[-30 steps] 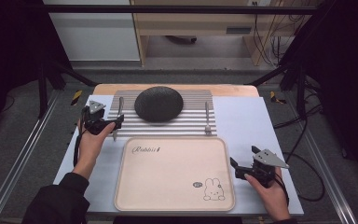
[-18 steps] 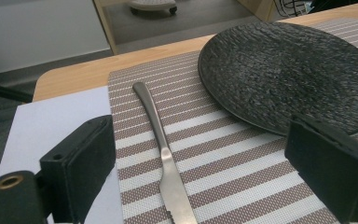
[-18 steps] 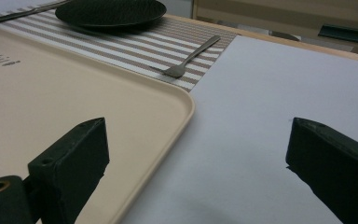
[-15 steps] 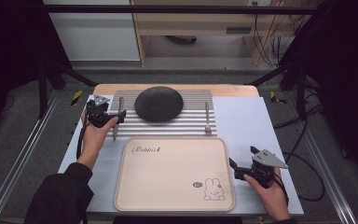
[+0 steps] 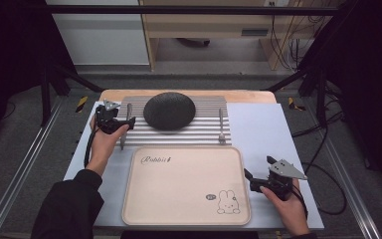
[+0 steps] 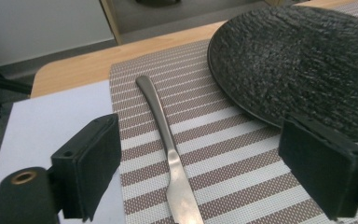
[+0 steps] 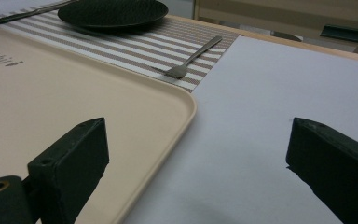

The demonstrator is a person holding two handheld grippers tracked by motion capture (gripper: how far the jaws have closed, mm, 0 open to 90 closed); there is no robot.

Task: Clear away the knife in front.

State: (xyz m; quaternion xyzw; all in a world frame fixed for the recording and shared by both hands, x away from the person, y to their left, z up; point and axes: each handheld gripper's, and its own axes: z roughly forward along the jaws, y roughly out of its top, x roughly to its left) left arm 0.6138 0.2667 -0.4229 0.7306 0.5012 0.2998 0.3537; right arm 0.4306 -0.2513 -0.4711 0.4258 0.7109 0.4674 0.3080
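Left hand-held gripper (image 5: pixel 127 122) sits over the knife (image 6: pixel 170 154) at the left edge of the striped placemat (image 5: pixel 206 133). Its jaws are apart and have just been closing a bit; the knife lies between them, pads not touching it yet. The knife lies flat on the mat, handle pointing away, just beside the dark plate (image 5: pixel 169 110) w/o touching it.

Step in hand, as I read it: lining up to grasp the knife. Next move prob calls for dropping lower so the pads straddle the narrow neck of the knife, then closing; the thin flat metal could slip, so a square approach is needed.

Middle: beige tray (image 5: pixel 129 209) sits bare near the front of the surface, likely where things go. Fork (image 7: pixel 193 57) lies on the mat's right end.

Right hand-held gripper (image 5: pixel 251 180) rests by the tray's right edge, jaws wide apart, nothing between them.
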